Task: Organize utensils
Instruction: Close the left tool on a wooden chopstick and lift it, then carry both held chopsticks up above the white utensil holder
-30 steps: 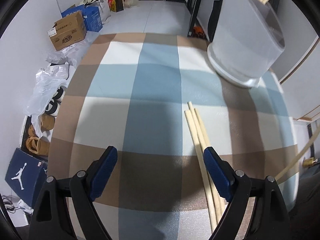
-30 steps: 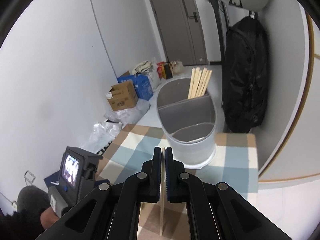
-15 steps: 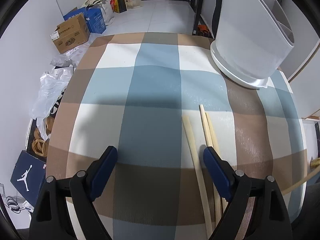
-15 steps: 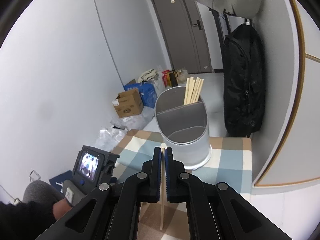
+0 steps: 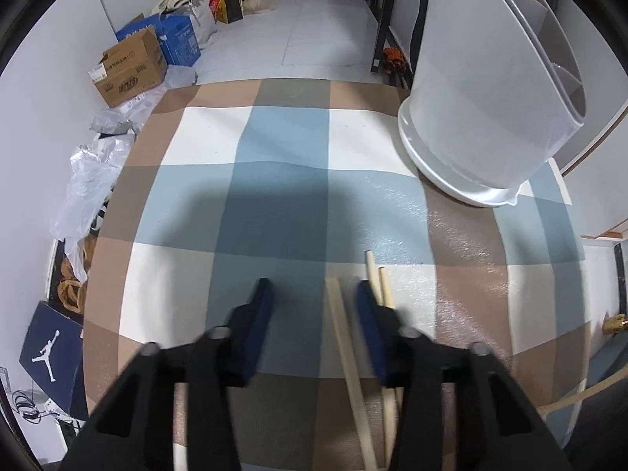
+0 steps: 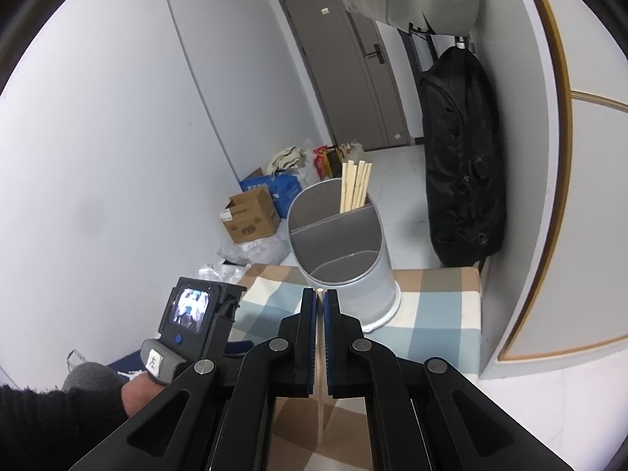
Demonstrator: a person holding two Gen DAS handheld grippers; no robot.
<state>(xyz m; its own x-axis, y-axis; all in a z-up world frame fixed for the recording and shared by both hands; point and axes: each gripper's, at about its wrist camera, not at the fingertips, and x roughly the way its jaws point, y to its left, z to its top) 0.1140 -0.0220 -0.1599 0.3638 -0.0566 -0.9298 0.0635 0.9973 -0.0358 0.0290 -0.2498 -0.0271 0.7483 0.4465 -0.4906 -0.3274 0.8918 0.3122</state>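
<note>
On the checked tablecloth (image 5: 282,192), one pale wooden chopstick (image 5: 345,337) lies between the closing jaws of my left gripper (image 5: 314,290). It is close to the right pad, and the pads do not press it. Two more chopsticks (image 5: 386,294) lie just right of that pad. A white utensil holder (image 5: 490,117) stands at the table's far right. My right gripper (image 6: 320,294) is shut on a single chopstick (image 6: 321,392) in front of the holder (image 6: 345,271). Several chopsticks (image 6: 355,184) stand in the holder's rear compartment.
A cardboard box (image 5: 129,66), blue boxes, plastic bags and a dark shoe box (image 5: 51,349) lie on the floor left of the table. A black backpack (image 6: 463,157) hangs by the wall right of the holder. A person's hand (image 6: 133,388) holds the left gripper.
My left gripper's jaws have come much closer together, with one chopstick now between them. The right gripper has shifted a little while keeping its chopstick.
</note>
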